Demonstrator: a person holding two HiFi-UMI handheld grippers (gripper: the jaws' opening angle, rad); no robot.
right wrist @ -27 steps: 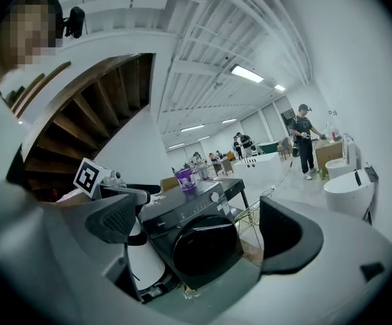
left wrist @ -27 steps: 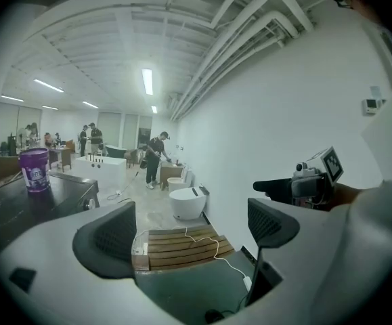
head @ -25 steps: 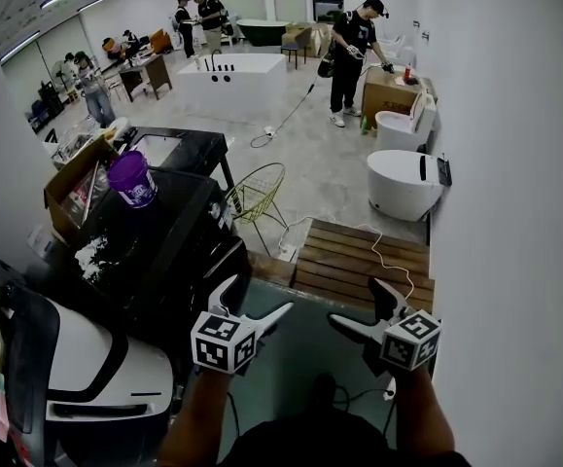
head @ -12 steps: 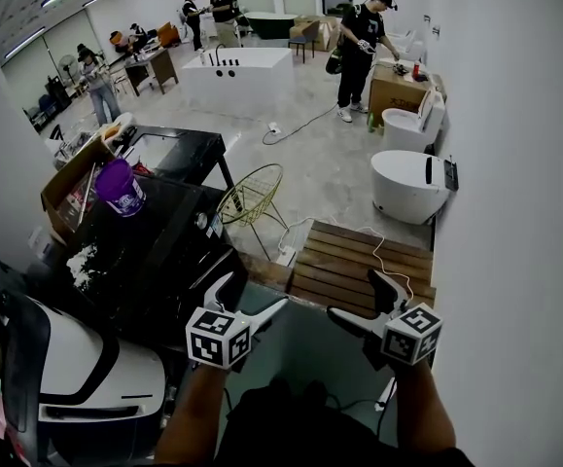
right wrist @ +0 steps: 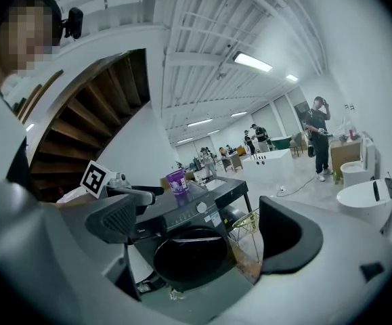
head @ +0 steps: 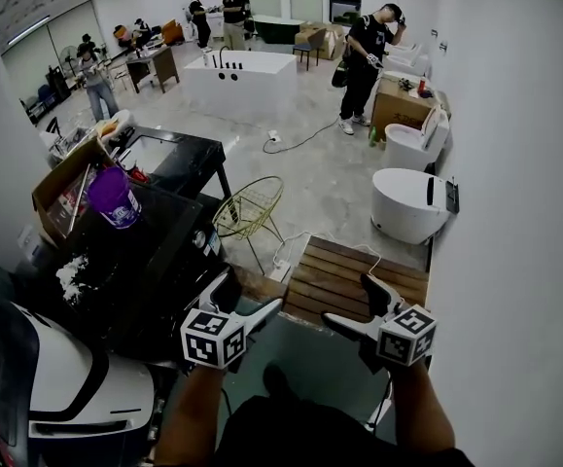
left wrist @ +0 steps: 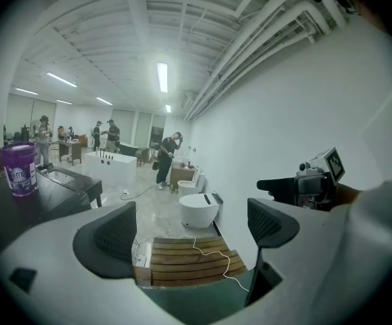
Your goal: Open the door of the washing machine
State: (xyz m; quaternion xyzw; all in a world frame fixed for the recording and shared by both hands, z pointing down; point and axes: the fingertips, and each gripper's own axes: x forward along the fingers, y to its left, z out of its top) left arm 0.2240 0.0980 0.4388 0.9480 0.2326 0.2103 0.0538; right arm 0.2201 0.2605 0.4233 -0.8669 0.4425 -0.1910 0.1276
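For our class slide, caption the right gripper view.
Open right gripper faces the washer, door shut, purple tub on top.

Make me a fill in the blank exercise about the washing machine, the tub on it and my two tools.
The tub on top of the washing machine is ____ in colour.
The washing machine's round door is ____.
The left tool and the right tool are both ____ and hold nothing.
Missing words: purple; closed; open.
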